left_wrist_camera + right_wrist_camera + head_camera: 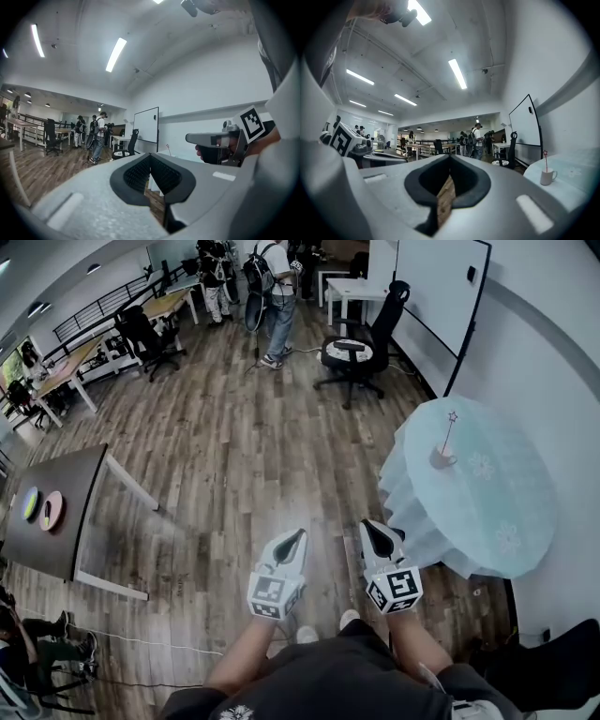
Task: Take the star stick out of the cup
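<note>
Wood-floor office; round bench point(497, 521) at right carries cup point(442, 457) with star stick point(449, 430). Left gripper point(299, 534) and right gripper point(369, 525) closed, empty, well apart from cup.

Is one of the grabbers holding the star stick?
No, the star stick stands in the cup on the round table, far from the left gripper and the right gripper.
</note>
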Demonstrator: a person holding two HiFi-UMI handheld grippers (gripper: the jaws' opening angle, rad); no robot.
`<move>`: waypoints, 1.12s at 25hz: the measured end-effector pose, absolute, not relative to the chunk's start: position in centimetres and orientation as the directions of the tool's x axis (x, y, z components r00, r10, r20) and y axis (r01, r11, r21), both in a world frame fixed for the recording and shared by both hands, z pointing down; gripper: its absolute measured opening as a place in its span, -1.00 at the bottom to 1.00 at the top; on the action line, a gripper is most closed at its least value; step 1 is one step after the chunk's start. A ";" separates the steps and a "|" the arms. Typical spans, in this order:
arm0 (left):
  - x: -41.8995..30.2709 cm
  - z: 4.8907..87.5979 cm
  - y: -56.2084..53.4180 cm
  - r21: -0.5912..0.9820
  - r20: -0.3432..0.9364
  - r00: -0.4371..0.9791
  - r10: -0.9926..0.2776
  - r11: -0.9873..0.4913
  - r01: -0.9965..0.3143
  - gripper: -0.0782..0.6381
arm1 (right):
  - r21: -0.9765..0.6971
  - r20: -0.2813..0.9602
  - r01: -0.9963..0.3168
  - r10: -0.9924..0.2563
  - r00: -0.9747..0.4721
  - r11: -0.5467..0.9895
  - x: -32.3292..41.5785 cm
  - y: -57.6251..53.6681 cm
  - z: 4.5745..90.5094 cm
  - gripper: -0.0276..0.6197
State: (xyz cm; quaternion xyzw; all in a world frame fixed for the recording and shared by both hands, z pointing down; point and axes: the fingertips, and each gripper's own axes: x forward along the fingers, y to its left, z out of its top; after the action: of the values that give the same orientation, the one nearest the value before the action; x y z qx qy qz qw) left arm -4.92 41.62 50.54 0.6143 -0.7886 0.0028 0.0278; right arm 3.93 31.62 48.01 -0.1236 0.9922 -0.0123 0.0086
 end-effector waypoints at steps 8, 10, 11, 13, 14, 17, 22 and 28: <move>-6.3 52.4 37.6 0.028 0.083 -0.253 -0.964 0.256 -0.966 -0.77 | -0.108 0.001 -0.227 -0.228 -0.974 0.968 1.8 28.2 49.8 -0.91; -6.5 52.3 35.6 0.027 0.084 -0.256 -0.963 0.259 -0.966 -0.77 | -0.095 -0.010 -0.203 -0.205 -0.979 0.975 1.1 27.1 49.4 -0.90; -6.6 52.1 34.4 0.025 0.081 -0.255 -0.963 0.258 -0.966 -0.77 | -0.086 -0.012 -0.192 -0.194 -0.981 0.978 0.7 26.2 49.1 -0.91; -6.9 51.5 32.2 0.013 0.074 -0.255 -0.964 0.257 -0.966 -0.76 | -0.073 -0.014 -0.175 -0.177 -0.984 0.982 0.0 24.3 48.8 -0.91; -7.0 51.3 31.1 0.008 0.073 -0.257 -0.964 0.258 -0.966 -0.77 | -0.070 -0.016 -0.170 -0.171 -0.985 0.983 -0.3 23.3 48.6 -0.91; -7.6 51.2 27.9 -0.002 0.077 -0.262 -0.962 0.263 -0.965 -0.77 | -0.068 -0.026 -0.161 -0.163 -0.986 0.985 -0.9 20.2 48.4 -0.91; -7.9 51.1 23.0 -0.015 0.091 -0.268 -0.959 0.267 -0.963 -0.77 | -0.079 -0.032 -0.159 -0.162 -0.986 0.984 -1.1 14.9 48.5 -0.91; -8.6 51.8 20.5 -0.018 0.119 -0.272 -0.955 0.272 -0.962 -0.77 | -0.104 -0.038 -0.158 -0.163 -0.986 0.982 -1.7 11.7 49.1 -0.91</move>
State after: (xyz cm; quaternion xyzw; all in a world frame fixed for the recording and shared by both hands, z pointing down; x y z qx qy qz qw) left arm -8.55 20.46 51.78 0.6017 -0.7965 0.0430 0.0424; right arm -1.73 11.68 49.14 -0.0805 0.9952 -0.0502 0.0230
